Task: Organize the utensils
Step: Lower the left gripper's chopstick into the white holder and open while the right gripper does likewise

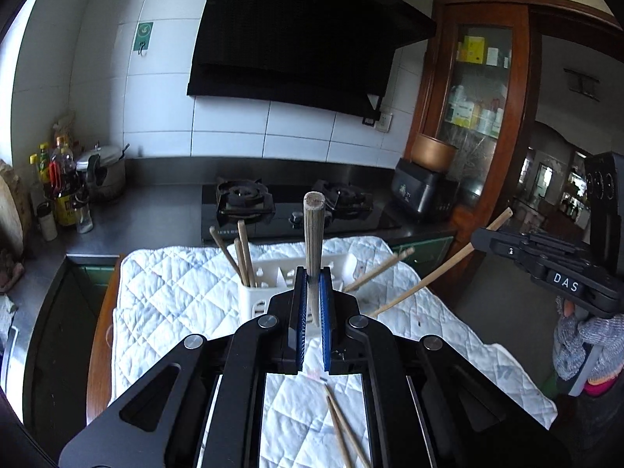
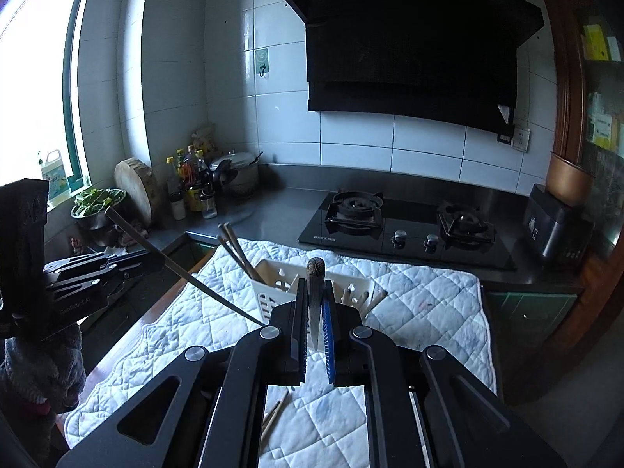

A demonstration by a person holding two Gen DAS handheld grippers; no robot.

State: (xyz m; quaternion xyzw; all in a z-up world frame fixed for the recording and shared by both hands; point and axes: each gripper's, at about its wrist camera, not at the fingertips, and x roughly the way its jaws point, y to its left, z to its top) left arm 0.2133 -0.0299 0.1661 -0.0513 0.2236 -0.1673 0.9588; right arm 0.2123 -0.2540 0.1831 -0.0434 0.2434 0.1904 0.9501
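My left gripper (image 1: 312,277) is shut on a wooden chopstick (image 1: 313,230) that stands up between its blue pads, above the white utensil holder (image 1: 253,292). In the right wrist view my right gripper (image 2: 315,286) is shut the same way on another chopstick (image 2: 315,273) over the holder (image 2: 273,292). Each gripper shows in the other's view: the right gripper (image 1: 477,240) with its slanting chopstick (image 1: 429,279), the left gripper (image 2: 156,261) with its own chopstick (image 2: 187,273). Several chopsticks (image 1: 241,253) stand in the holder's left compartment. Two loose chopsticks (image 1: 343,429) lie on the cloth.
The holder stands on a white quilted cloth (image 1: 167,292) over a table. Behind it run a steel counter and a black gas hob (image 2: 405,222). Bottles (image 2: 191,187), a pot and a round chopping board (image 2: 134,191) crowd the back left corner. A black appliance (image 2: 557,226) sits at the right.
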